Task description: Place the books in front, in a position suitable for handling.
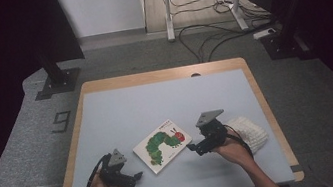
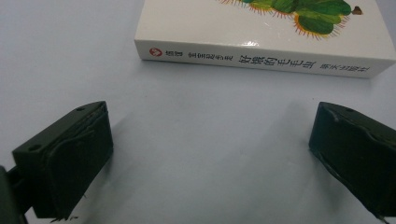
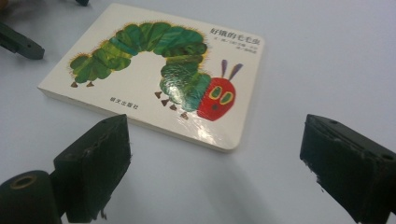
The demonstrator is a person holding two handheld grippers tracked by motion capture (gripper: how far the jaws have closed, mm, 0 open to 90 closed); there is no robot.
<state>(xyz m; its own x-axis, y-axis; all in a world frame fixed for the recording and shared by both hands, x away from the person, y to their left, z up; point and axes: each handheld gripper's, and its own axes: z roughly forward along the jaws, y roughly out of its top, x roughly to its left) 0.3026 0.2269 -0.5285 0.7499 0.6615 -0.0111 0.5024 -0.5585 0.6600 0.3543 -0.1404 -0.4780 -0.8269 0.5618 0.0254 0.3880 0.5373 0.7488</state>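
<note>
One board book [image 1: 162, 145] lying flat and closed on the counter [image 1: 121, 110], between the two hands, cover up with a green caterpillar and red face. Both sets of tongs apart and empty: left tongs [image 2: 210, 154] facing the spine, right tongs [image 3: 215, 168] facing the cover's near corner, neither touching. Judged an approach step, grasp not yet made. Next move likely calls for closing in low on an edge, since flat cover offers little purchase. Chinese title printed on cover and spine; small publisher line under caterpillar, round red logo at spine end. White knitted cloth [image 1: 252, 133] beside right hand.
</note>
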